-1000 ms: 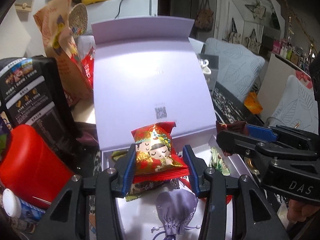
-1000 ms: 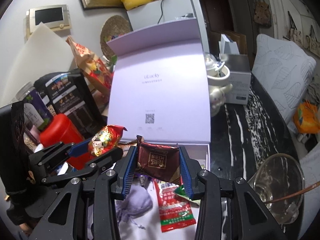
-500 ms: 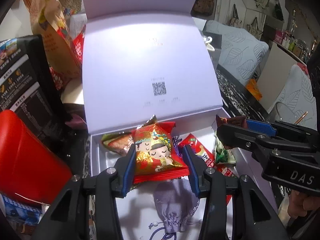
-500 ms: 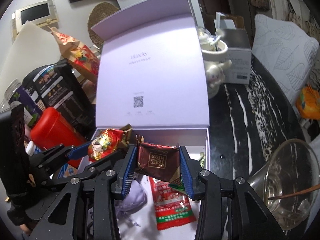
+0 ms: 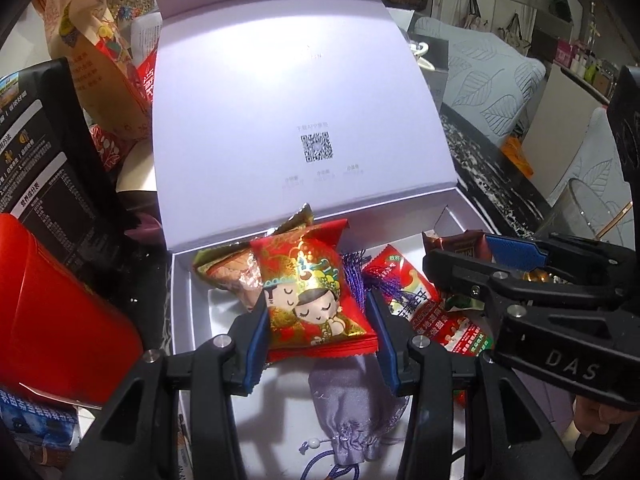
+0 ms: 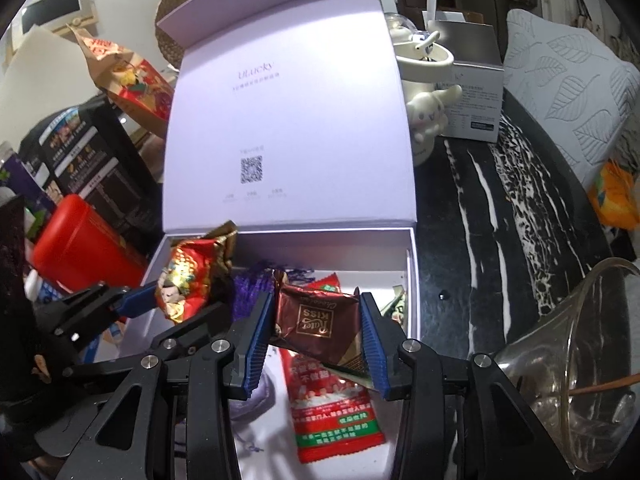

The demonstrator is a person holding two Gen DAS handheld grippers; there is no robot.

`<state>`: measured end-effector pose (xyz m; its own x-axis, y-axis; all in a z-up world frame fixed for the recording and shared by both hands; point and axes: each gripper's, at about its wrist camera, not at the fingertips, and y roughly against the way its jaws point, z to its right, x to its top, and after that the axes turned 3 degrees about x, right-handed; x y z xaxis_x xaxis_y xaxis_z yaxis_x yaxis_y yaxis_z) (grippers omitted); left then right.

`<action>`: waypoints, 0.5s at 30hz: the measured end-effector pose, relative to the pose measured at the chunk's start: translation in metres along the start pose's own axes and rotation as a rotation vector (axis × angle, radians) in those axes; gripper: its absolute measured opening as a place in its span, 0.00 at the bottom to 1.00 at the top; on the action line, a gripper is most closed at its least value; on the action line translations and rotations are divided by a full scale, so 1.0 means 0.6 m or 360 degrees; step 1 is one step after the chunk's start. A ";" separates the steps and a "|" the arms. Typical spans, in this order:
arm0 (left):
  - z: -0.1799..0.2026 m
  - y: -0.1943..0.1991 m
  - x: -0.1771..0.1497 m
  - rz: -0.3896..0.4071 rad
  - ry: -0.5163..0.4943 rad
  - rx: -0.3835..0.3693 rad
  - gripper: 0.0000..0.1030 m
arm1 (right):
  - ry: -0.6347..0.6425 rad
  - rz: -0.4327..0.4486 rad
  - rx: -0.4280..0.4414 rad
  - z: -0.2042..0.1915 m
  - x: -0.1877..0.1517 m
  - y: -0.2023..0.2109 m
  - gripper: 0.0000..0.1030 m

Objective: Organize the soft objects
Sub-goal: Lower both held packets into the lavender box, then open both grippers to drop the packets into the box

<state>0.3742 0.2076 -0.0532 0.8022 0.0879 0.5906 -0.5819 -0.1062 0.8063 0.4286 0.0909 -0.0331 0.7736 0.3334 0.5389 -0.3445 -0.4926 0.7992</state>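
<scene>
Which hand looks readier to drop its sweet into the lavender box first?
Probably the left. The left gripper holds the red cartoon packet over the lavender box, near the sweets inside. The right gripper holds its brown chocolate packet over the box too, so it's close.

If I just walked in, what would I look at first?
Probably the shiny red candy packet with the cartoon couple, gripped by the left gripper above the open lilac box. Beside it, the right gripper clamps a brown chocolate packet over the same box, where a grey drawstring pouch lies.
</scene>
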 end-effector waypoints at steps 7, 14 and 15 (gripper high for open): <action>0.004 -0.008 0.001 -0.0097 0.0011 0.0013 0.44 | -0.0025 -0.0049 -0.0043 0.012 -0.004 -0.013 0.42; -0.002 0.016 0.002 -0.0049 0.0059 0.0054 0.47 | -0.0041 -0.0016 -0.0014 0.009 -0.001 0.004 0.47; -0.004 0.020 0.003 -0.0043 0.0072 0.0053 0.49 | -0.0036 -0.0007 -0.0010 0.007 0.000 0.008 0.49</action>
<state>0.3682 0.2089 -0.0423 0.8101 0.1360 0.5703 -0.5549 -0.1361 0.8207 0.4291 0.0850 -0.0305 0.7870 0.3173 0.5291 -0.3441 -0.4861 0.8033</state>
